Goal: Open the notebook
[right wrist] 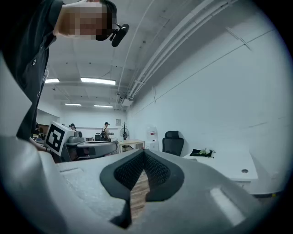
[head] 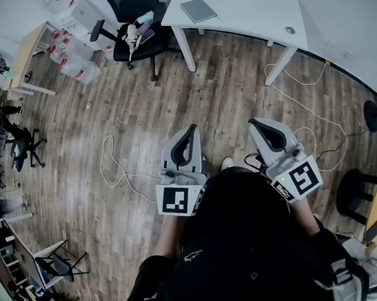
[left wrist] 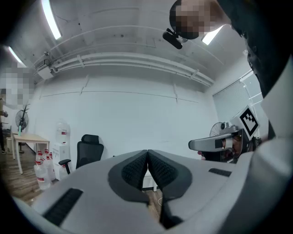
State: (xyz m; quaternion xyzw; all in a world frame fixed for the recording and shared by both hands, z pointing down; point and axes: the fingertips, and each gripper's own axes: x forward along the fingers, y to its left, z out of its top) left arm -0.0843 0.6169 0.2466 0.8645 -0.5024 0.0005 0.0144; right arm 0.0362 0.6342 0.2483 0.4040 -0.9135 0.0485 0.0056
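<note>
A wooden floor (head: pixel 109 107) fills most of the head view, running from the person's dark sleeves up to the far wall. Across the top right stands a white table (head: pixel 256 12), well away from the person. To its left is a black office chair (head: pixel 134 38) with some small things piled on its seat (too small to tell what).

Both claws are held out level over the floor, side by side and apart from each other. The left claw (head: pixel 190 129) has its jaws pressed together with nothing between them, the ribbed pads (left wrist: pixel 137 167) meeting at the tips. The right claw (head: pixel 255 122) is likewise pressed together and empty.

The notebook (head: pixel 198 10), grey and closed, lies flat near the table's left end, far from both claws. A thin pale cable (head: pixel 113 164) loops across the floor left of the left claw.
</note>
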